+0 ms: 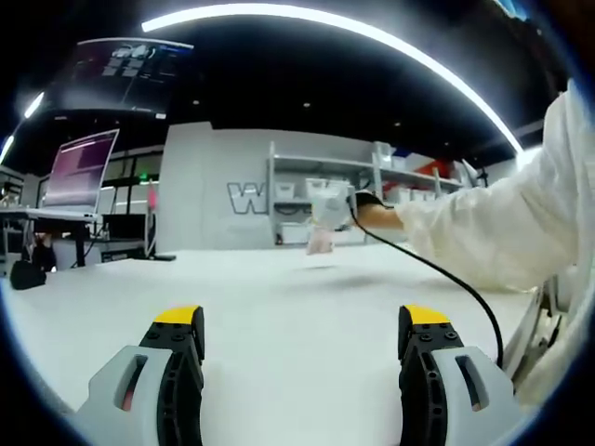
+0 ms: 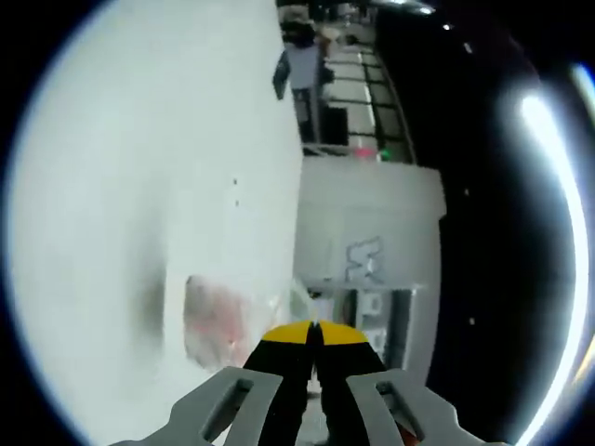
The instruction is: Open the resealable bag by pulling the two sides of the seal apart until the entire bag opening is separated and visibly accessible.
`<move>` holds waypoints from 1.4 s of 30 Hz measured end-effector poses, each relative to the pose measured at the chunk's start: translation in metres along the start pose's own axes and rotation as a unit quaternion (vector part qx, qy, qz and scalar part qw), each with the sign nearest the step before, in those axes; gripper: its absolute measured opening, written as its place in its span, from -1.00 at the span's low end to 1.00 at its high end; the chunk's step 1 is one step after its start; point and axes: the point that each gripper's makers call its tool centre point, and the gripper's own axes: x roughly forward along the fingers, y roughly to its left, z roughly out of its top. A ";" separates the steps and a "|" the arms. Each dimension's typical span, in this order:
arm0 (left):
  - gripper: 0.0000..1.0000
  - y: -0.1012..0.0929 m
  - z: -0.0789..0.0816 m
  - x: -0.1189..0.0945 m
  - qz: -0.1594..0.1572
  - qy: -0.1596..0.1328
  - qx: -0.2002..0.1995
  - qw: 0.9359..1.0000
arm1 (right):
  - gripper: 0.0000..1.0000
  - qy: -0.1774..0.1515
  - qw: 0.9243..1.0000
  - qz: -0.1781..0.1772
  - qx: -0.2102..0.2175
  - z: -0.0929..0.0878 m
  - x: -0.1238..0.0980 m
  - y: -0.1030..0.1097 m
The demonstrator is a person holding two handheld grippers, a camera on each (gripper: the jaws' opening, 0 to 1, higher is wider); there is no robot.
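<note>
Plain white table (image 1: 279, 307), resealable bag (image 2: 216, 321) low over it

A large pale letter "W" (image 1: 244, 198) stands on the grey wall behind the shelving in the left gripper view; the letters after it are hidden. The same lettering (image 2: 364, 260) appears sideways in the right gripper view, too blurred to read.
</note>
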 end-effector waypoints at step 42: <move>0.71 -0.003 0.012 -0.009 0.000 -0.014 -0.003 1.000 | -1.00 -0.029 0.965 0.160 0.204 0.034 -0.021 0.086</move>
